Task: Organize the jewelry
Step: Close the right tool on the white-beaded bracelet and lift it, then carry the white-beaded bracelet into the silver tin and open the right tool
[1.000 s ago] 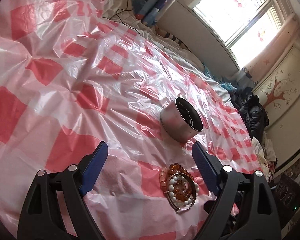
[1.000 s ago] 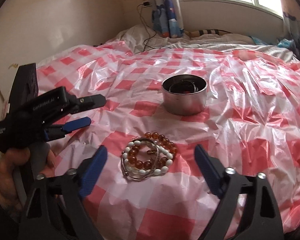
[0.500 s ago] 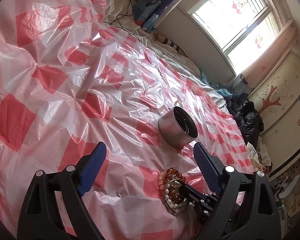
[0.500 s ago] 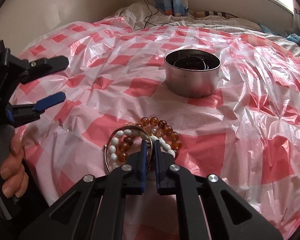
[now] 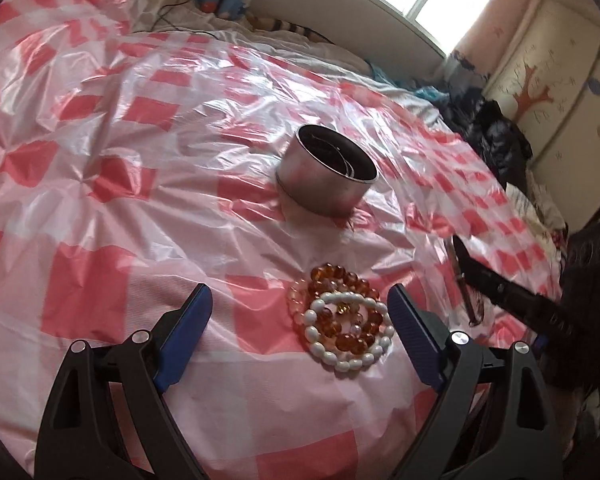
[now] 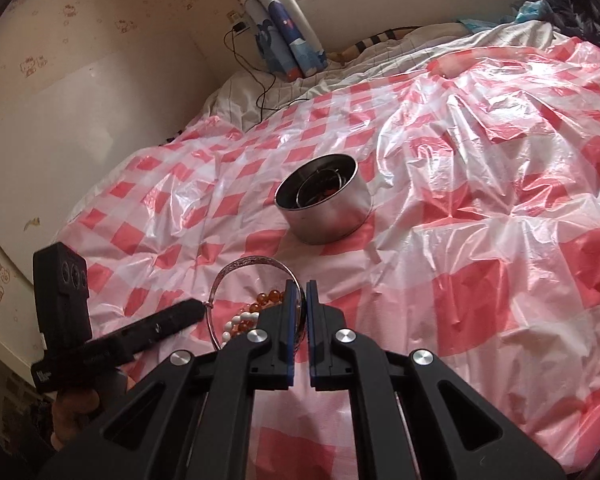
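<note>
The right gripper is clenched on a silver bangle, holding it tilted just above the checked sheet. The left gripper hangs released over the bead bracelets on the near sheet. The metal tin stands farther back, jewelry inside.

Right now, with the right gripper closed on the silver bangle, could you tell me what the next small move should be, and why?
Probably carry the silver bangle on toward the metal tin and stop over its open mouth. The right gripper is shut on the bangle's rim and has it clear of the bead bracelets, which lie on the checked sheet. The tin sits just beyond and already holds jewelry.
</note>
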